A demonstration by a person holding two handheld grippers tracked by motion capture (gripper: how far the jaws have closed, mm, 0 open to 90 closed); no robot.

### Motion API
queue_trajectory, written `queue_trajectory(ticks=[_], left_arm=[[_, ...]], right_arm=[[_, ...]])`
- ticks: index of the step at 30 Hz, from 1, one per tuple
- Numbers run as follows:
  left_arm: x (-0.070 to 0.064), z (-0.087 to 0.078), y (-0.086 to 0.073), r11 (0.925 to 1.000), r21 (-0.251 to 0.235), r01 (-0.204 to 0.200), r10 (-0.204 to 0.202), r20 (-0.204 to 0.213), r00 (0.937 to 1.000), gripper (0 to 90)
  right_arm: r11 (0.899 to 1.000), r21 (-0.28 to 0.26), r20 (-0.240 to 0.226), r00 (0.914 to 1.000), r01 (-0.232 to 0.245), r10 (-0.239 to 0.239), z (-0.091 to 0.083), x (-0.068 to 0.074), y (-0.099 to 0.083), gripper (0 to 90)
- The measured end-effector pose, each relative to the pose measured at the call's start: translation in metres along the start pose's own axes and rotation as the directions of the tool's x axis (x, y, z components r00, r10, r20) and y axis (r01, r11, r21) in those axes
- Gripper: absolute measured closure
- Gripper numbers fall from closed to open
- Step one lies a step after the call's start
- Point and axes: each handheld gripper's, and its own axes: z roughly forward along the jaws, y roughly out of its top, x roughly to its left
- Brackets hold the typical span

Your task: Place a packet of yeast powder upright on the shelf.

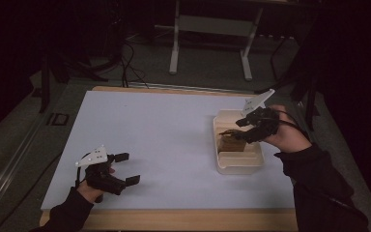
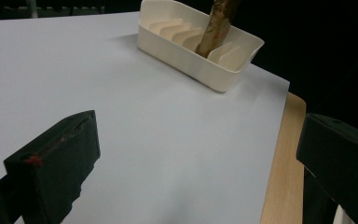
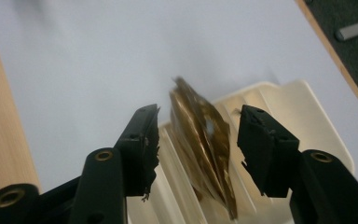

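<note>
left gripper (image 1: 128, 168) spread wide, low over the near-left of the matte white table (image 1: 149, 130) | right gripper (image 3: 198, 135) parted around (not touching) a crinkly gold-brown packet (image 3: 205, 144); packet upright in ribbed cream plastic tray (image 1: 236, 162)

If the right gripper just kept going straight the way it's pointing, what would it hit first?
Most likely the brown packet standing in the cream slotted tray. It sits between the right gripper's open jaws, untouched as far as the blur shows, with the tray just beyond.

White sheet (image 1: 164, 140) covering a wooden table (image 1: 188, 220), metal table legs (image 1: 174, 43) beyond — cables (image 1: 128, 63) on dark floor
</note>
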Motion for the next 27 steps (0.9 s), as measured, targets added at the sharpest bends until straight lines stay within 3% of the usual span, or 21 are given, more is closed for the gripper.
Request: queue_trajectory(ticks=[12,18,27], left_arm=[[-0.005,0.000,0.001,0.9996,-0.007,-0.027,0.027,-0.011,0.9996,0.5],[-0.006,-0.001,0.000,0.9994,-0.004,-0.035,0.035,-0.010,0.9993,0.5],[-0.005,-0.001,-0.002,0.9996,0.001,-0.027,0.027,-0.009,0.9996,0.5]], right_arm=[[0.992,-0.123,0.045,0.9978,-0.043,0.049,-0.002,0.028,0.005,35.9],[0.980,-0.189,0.042,0.9961,-0.068,0.077,0.000,0.051,0.004,34.6],[0.969,-0.233,0.040,0.9947,-0.083,0.094,0.009,0.084,-0.003,29.0]])
